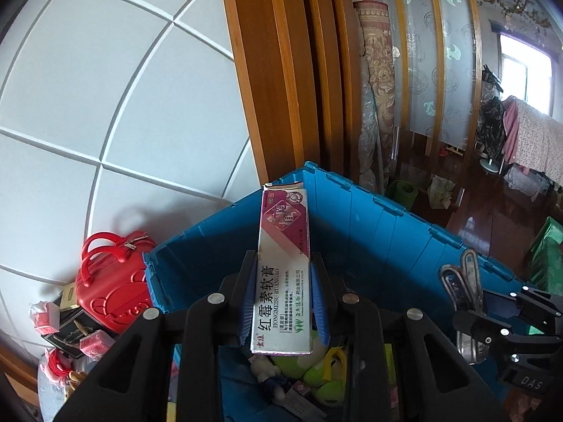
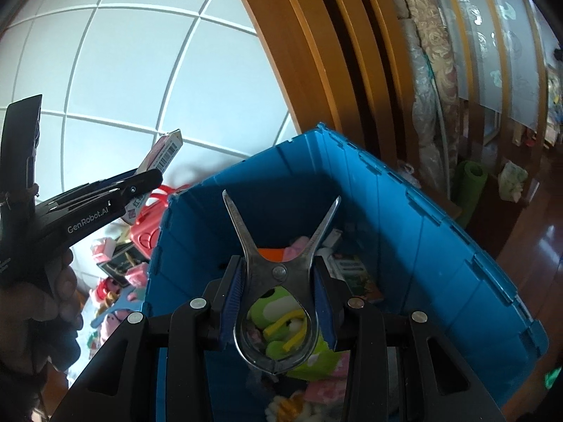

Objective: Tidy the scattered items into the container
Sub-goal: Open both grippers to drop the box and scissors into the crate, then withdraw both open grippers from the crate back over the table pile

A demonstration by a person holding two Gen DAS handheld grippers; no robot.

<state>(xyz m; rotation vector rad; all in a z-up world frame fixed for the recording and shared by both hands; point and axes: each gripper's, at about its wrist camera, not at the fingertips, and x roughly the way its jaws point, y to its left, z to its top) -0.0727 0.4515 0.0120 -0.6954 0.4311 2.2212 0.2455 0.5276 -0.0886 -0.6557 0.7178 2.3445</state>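
A white and magenta ointment carton [image 1: 281,281] stands upright between the blue pads of my left gripper [image 1: 284,263], which is shut on it above the blue crate [image 1: 387,211]. My right gripper [image 2: 278,263] is shut on a metal spring clamp [image 2: 278,274] whose two tips splay upward, also over the blue crate [image 2: 422,218]. Inside the crate lie a green plush frog [image 2: 278,316], other soft toys and small packets. In the left wrist view the right gripper [image 1: 492,316] with the clamp [image 1: 464,281] shows at the right. In the right wrist view the left gripper [image 2: 147,179] with the carton [image 2: 165,151] shows at the left.
A red case [image 1: 112,288] and several small boxes [image 1: 70,330] lie on the floor left of the crate, against a white panelled wall [image 1: 88,88]. A wooden door frame [image 1: 274,70] rises behind the crate. A rolled green mat [image 1: 403,193] stands beyond it. A person's hand [image 2: 52,299] holds the left gripper.
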